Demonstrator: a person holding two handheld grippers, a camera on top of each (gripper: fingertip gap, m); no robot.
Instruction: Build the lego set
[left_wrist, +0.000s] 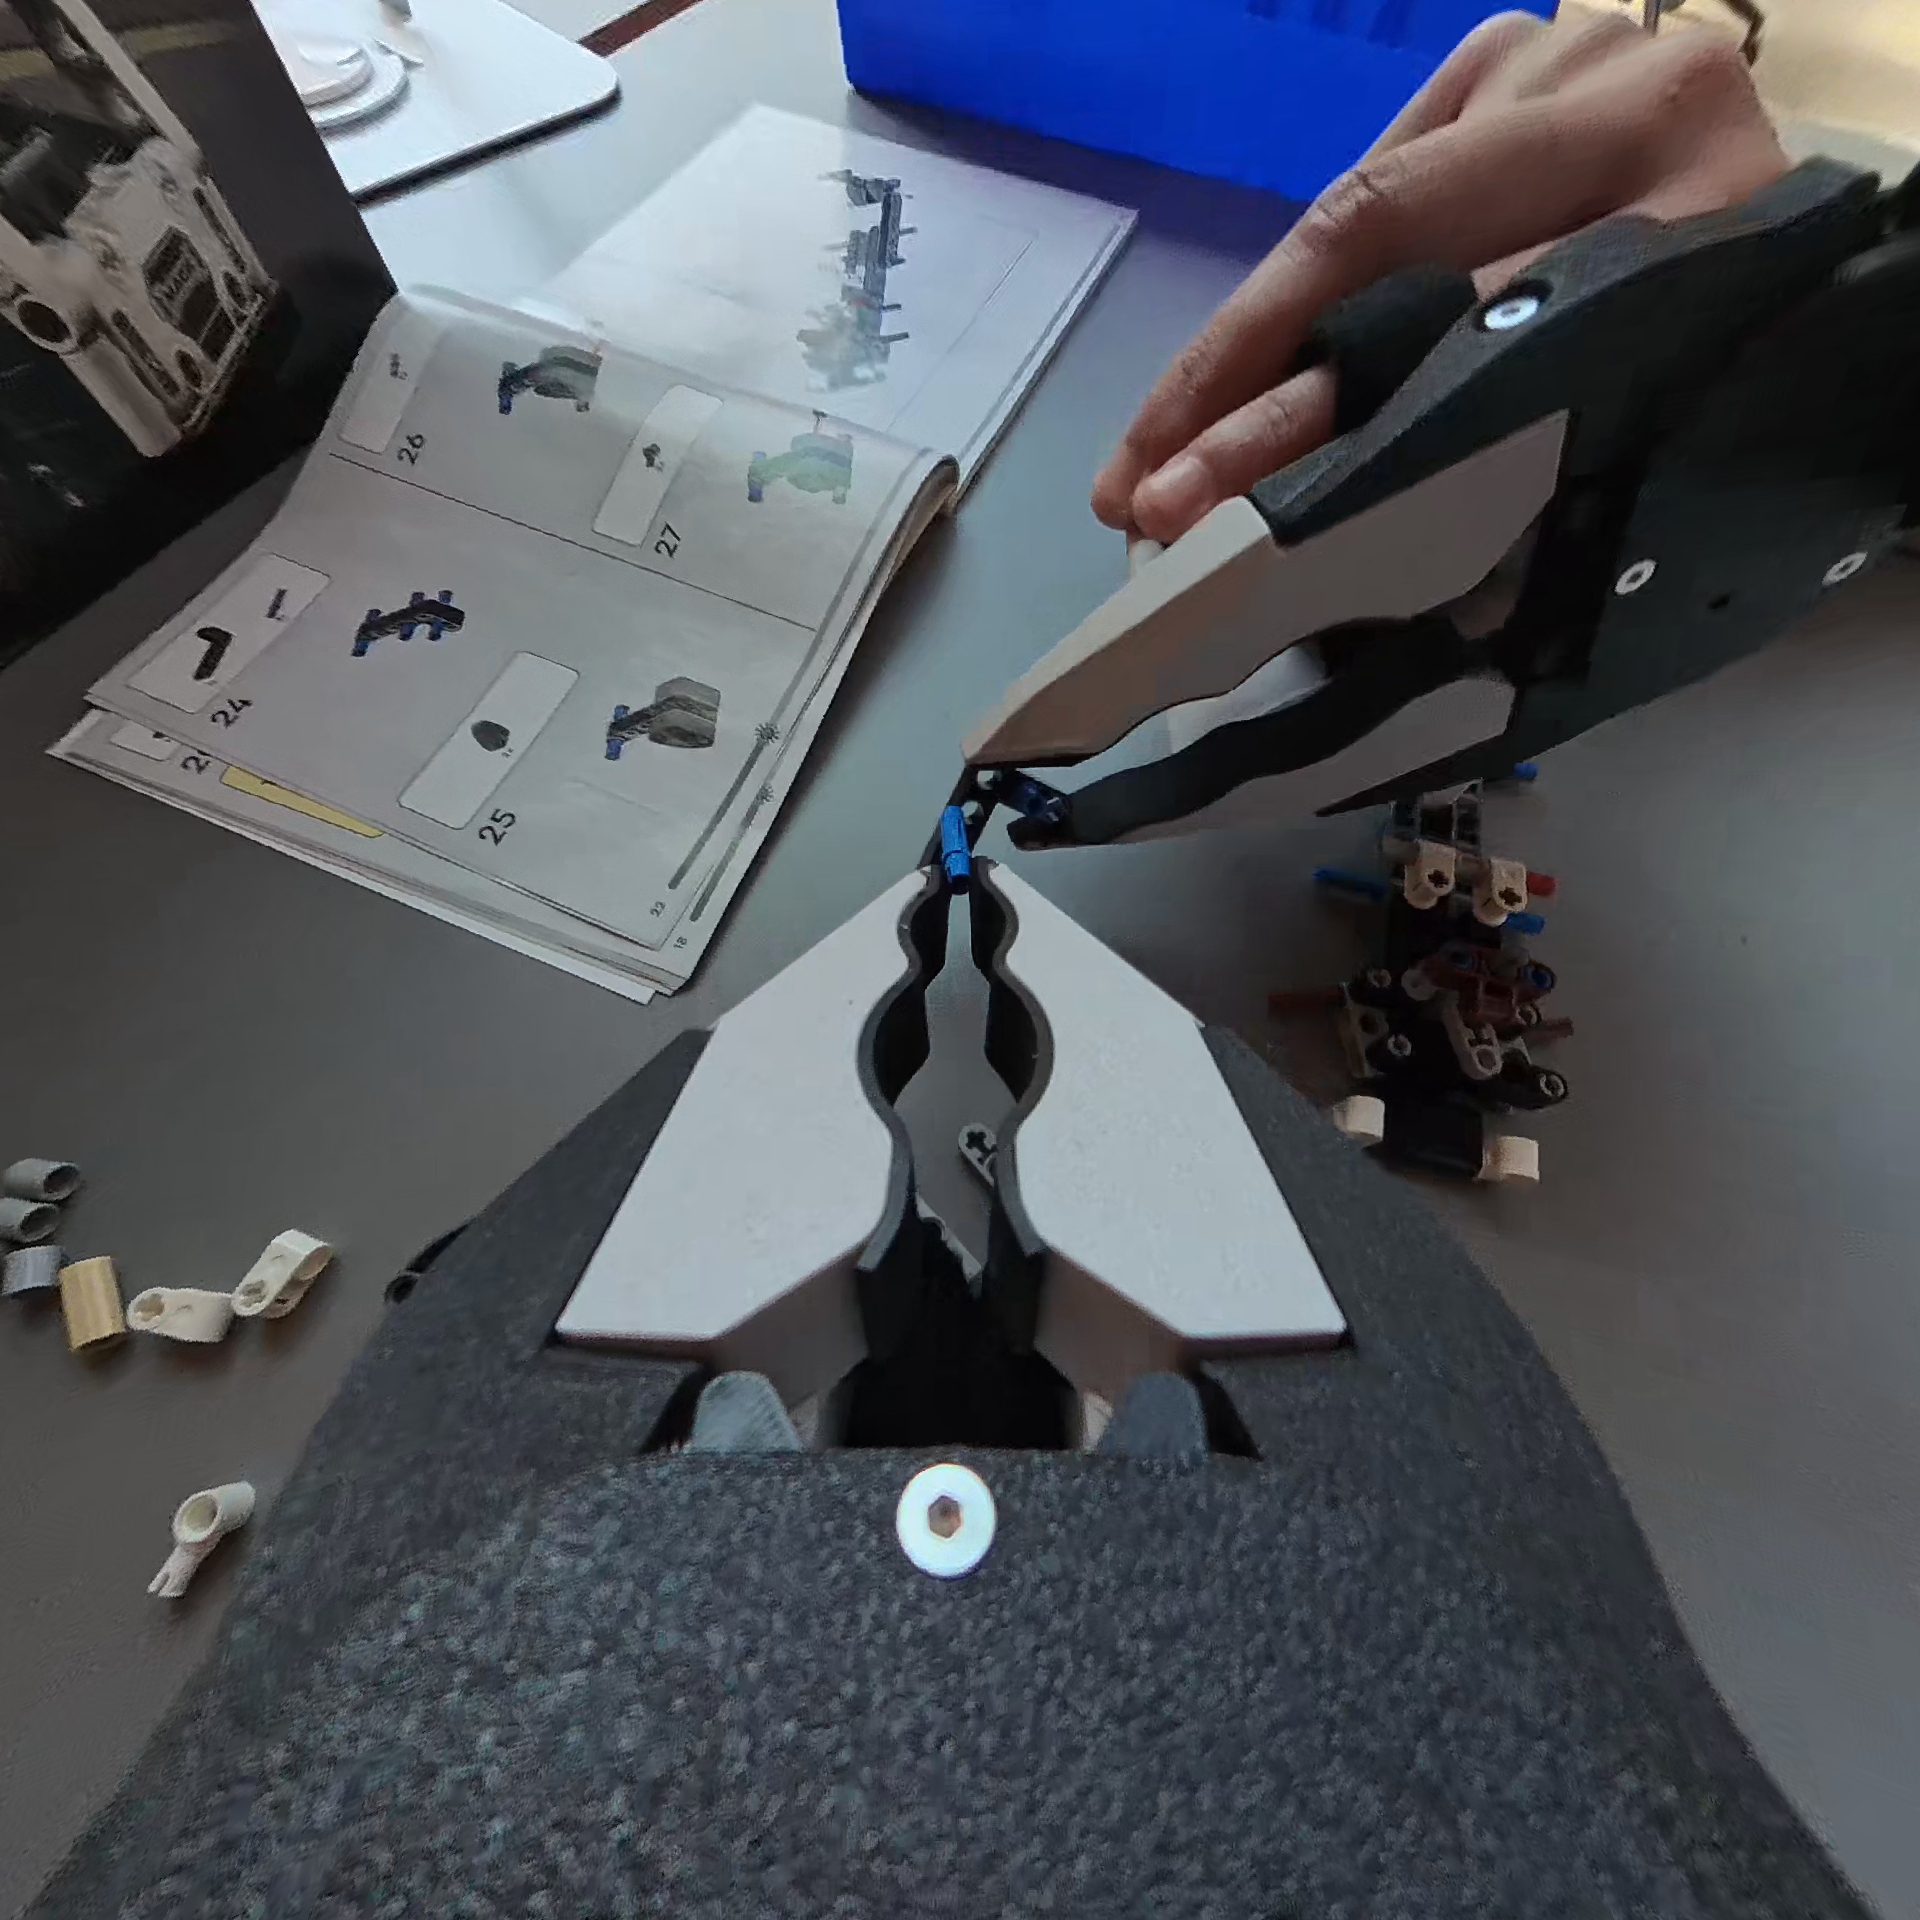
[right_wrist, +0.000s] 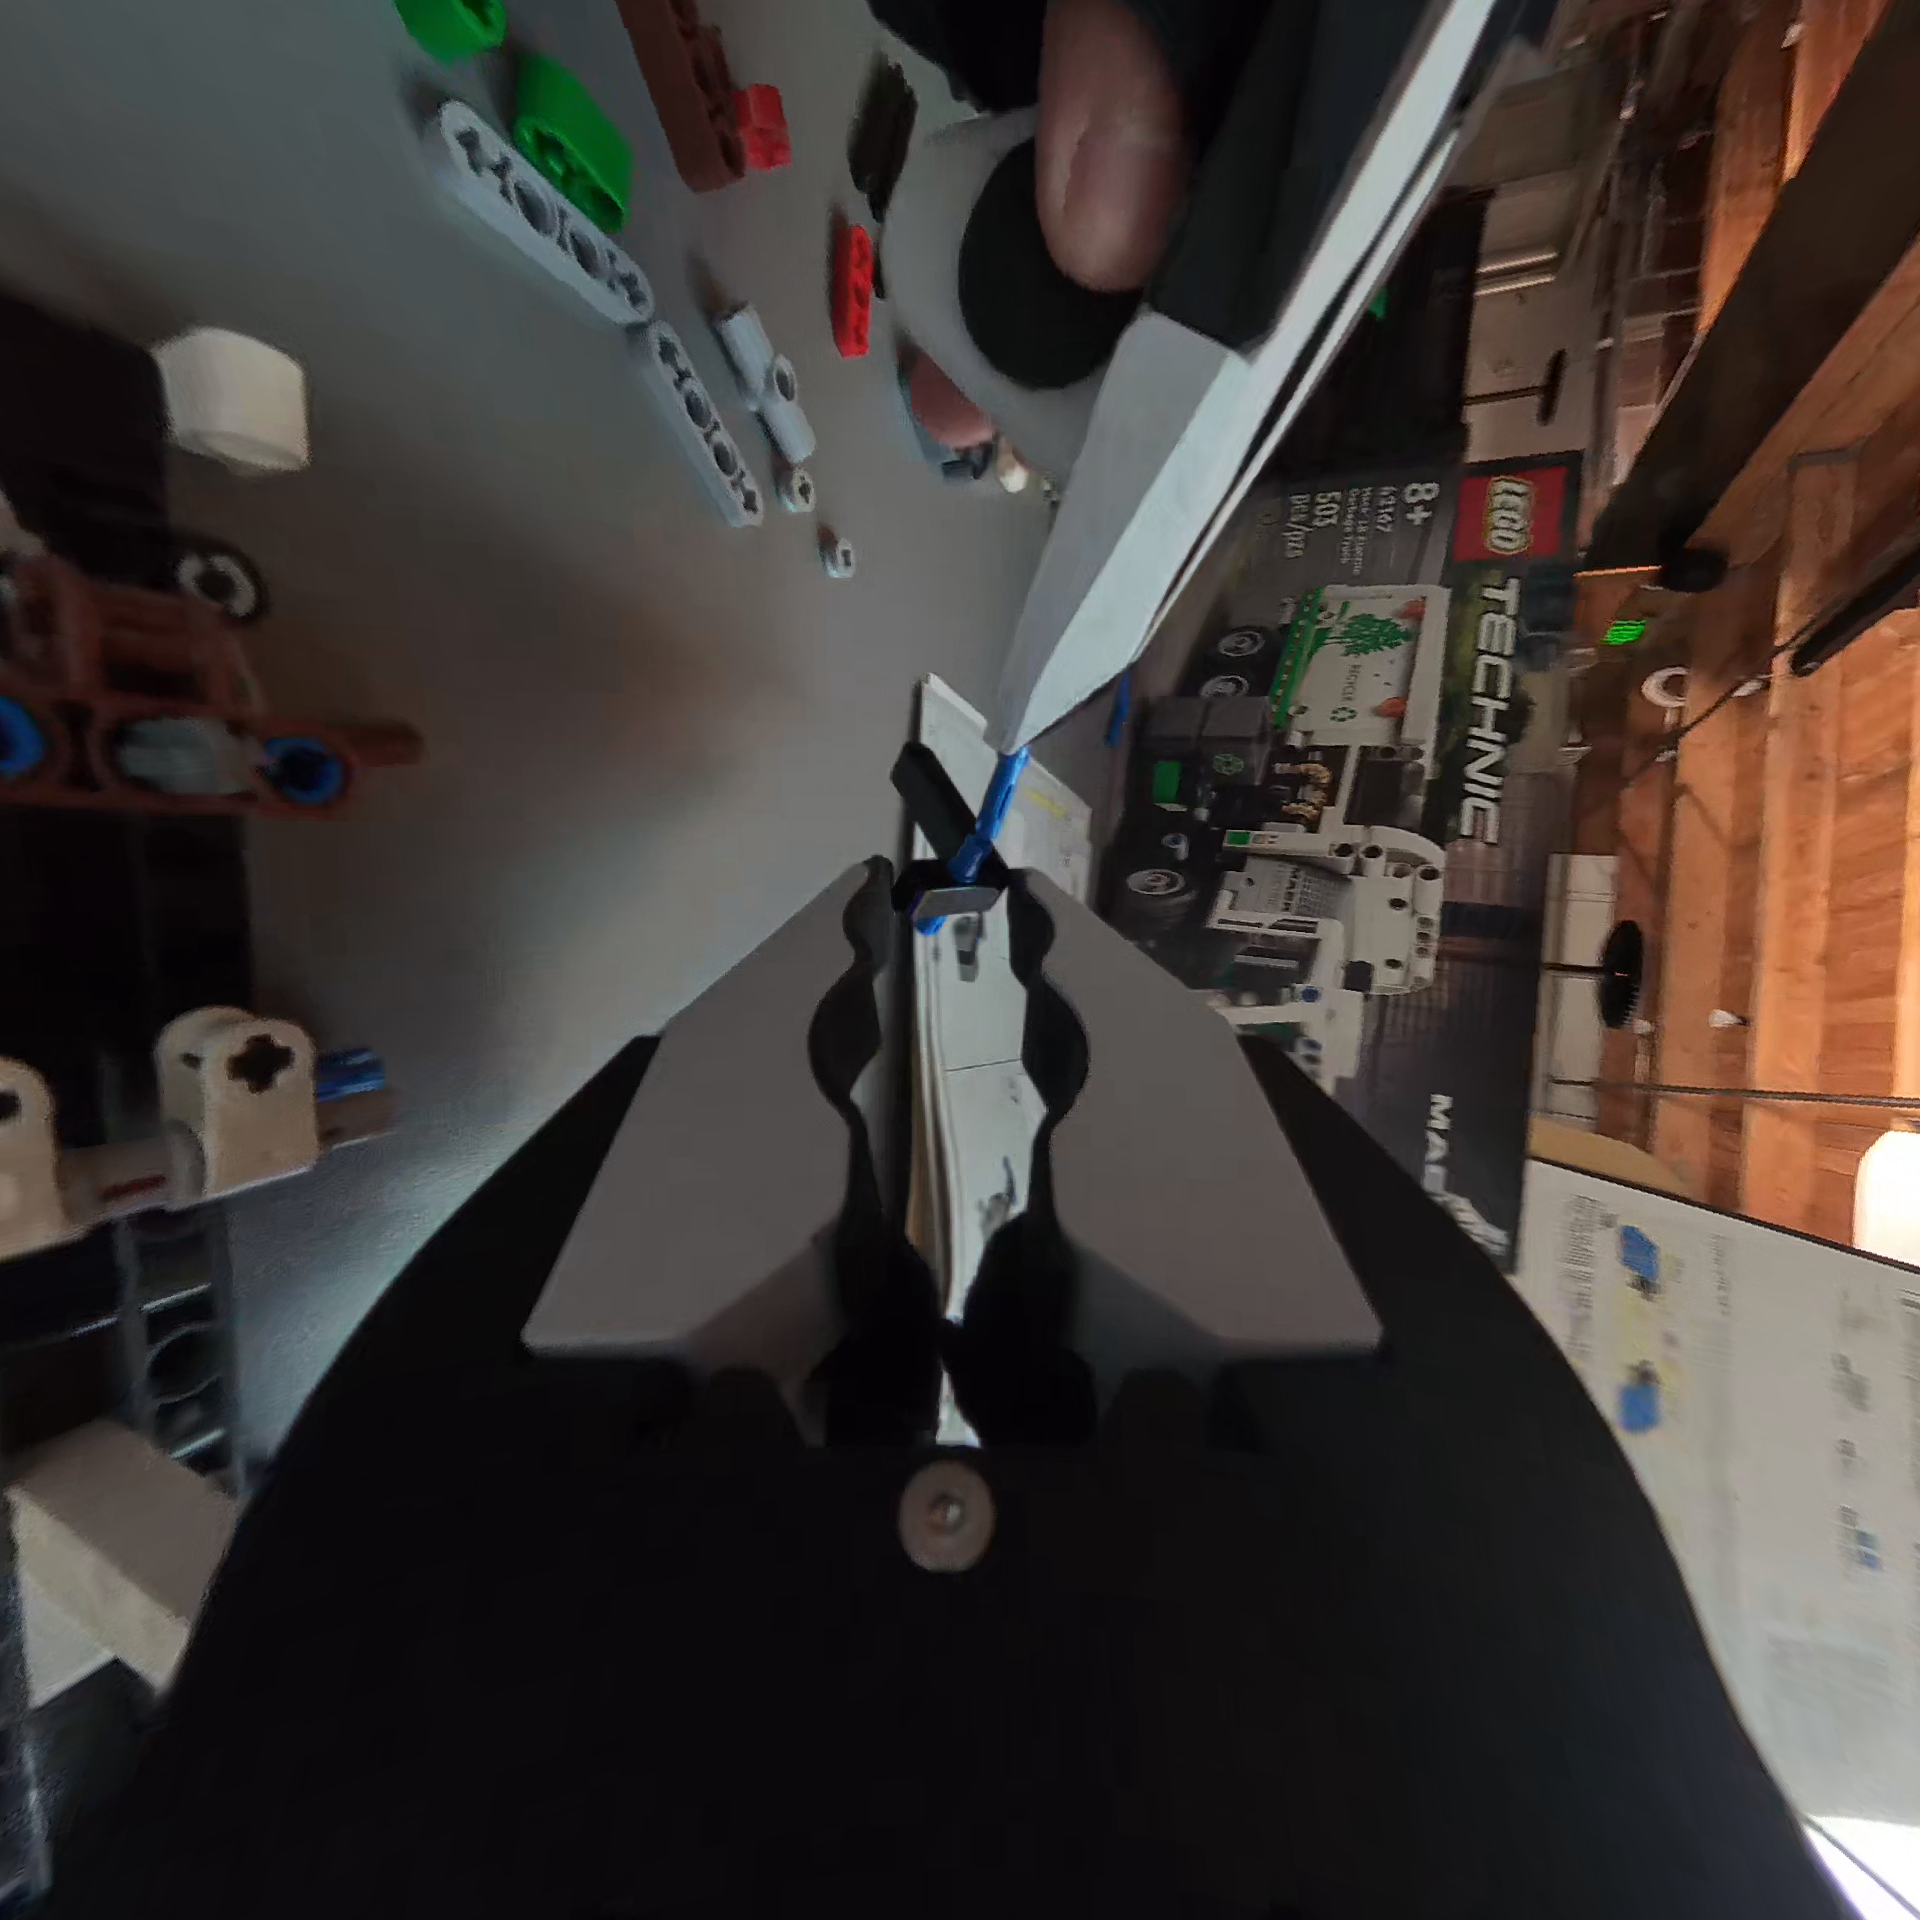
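The left tool (left_wrist: 954, 883) pinches a blue pin (left_wrist: 953, 840) mid-air above the table (left_wrist: 312, 1039), its tip meeting the black beam (right_wrist: 935, 800) clamped in the right tool (right_wrist: 940, 883), booklet (left_wrist: 499, 582) far left.

Soft, cool daylight lies over the grey table (left_wrist: 312, 1039), with only faint shadows under the loose pieces. The open booklet (left_wrist: 540, 582) catches a pale sheen. The left wrist view is crisp at the centre, while the hand (left_wrist: 1455, 229) at the upper right is smeared. The right wrist view is dimmer and tipped sideways; its edges bend and blur, and the wooden wall (right_wrist: 1766, 520) glows warm orange.
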